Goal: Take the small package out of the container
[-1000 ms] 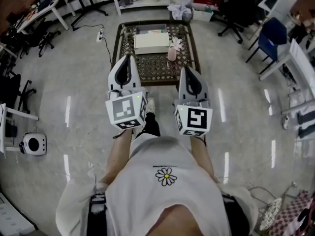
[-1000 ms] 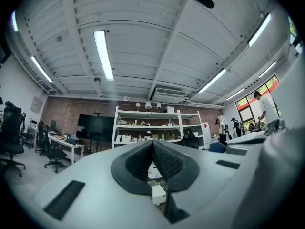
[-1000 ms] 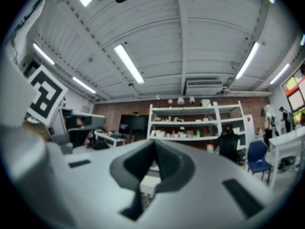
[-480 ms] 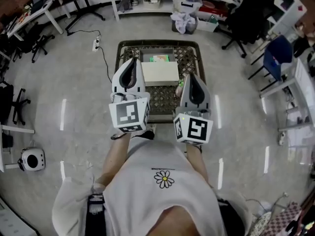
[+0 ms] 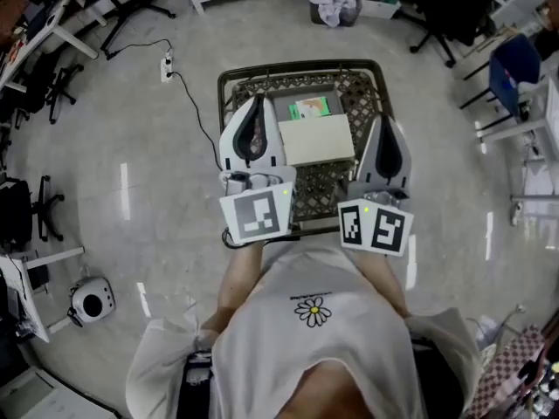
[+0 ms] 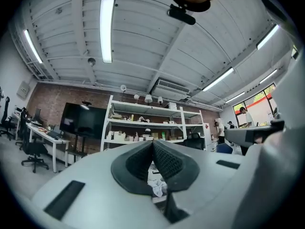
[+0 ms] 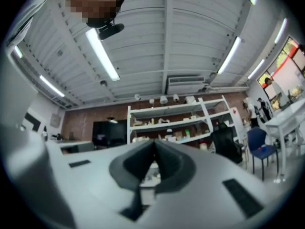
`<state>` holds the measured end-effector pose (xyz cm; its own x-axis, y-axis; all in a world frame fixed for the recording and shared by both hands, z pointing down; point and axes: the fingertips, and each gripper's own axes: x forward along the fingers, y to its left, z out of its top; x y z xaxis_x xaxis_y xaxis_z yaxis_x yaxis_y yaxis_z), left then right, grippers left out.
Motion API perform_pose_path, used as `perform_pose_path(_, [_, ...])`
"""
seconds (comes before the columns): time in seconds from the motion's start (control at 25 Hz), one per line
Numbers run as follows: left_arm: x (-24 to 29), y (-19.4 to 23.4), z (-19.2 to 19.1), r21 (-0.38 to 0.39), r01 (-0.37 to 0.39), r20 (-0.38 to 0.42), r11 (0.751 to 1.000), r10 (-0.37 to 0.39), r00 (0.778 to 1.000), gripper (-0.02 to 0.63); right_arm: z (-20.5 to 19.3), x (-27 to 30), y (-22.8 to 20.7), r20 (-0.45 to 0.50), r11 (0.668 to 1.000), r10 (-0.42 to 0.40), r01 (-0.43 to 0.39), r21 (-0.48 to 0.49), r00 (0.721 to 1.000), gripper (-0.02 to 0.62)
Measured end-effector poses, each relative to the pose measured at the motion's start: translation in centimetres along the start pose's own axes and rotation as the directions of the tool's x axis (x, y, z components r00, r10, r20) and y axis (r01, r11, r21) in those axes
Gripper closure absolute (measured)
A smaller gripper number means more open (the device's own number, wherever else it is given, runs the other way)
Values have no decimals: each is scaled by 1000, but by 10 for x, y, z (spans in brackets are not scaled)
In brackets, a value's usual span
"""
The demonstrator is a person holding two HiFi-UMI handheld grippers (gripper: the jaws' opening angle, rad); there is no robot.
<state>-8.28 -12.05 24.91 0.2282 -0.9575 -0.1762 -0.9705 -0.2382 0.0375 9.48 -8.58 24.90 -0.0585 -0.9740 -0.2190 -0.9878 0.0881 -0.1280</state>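
A low table point(image 5: 234, 84) with a dark rim and a woven top stands right in front of me. On it a cream flat box point(image 5: 316, 140) lies against a shallow grey container point(image 5: 288, 103) that holds a small green package point(image 5: 309, 108). My left gripper point(image 5: 257, 103) is held over the table's left side and is shut with nothing in it. Over the right side, my right gripper point(image 5: 386, 122) is shut and empty as well. Both point up and forward. The left gripper view shows its closed jaws point(image 6: 153, 146) against ceiling and shelves, and the right gripper view shows the same of its own point(image 7: 154, 146).
A power strip point(image 5: 166, 70) with a black cable lies on the floor left of the table. A round white device point(image 5: 92, 299) sits at the lower left. Office chairs stand at the left, a blue chair point(image 5: 515, 68) at the right, a heap of cloth point(image 5: 336, 3) beyond the table.
The person has walked up to the table, which now lies much nearer. Both grippers, still shut, have come over its near half.
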Motion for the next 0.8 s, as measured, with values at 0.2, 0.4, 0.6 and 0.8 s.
perform_pose_path(0.2, [23,21,-10,-17,-8,-10,1000,7,1000,581,-7,35,7,2,1000,1,-1,-17,1000,563])
perform_pose_path(0.4, [31,24,-24,-12,-10,-33,1000,9,999,581,-20,46,6,-7,1000,-17,17,3,1000,563])
perform_pose_path(0.6, [40,21,-40,-3,-51,-45,999,51,998,581,-40,54,-6,-30,999,-40,41,21,999,563])
perform_pose_path(0.8, [42,24,-58,-20,-63,-97,998,61,993,581,-58,56,-9,-54,999,-43,45,30,998,563])
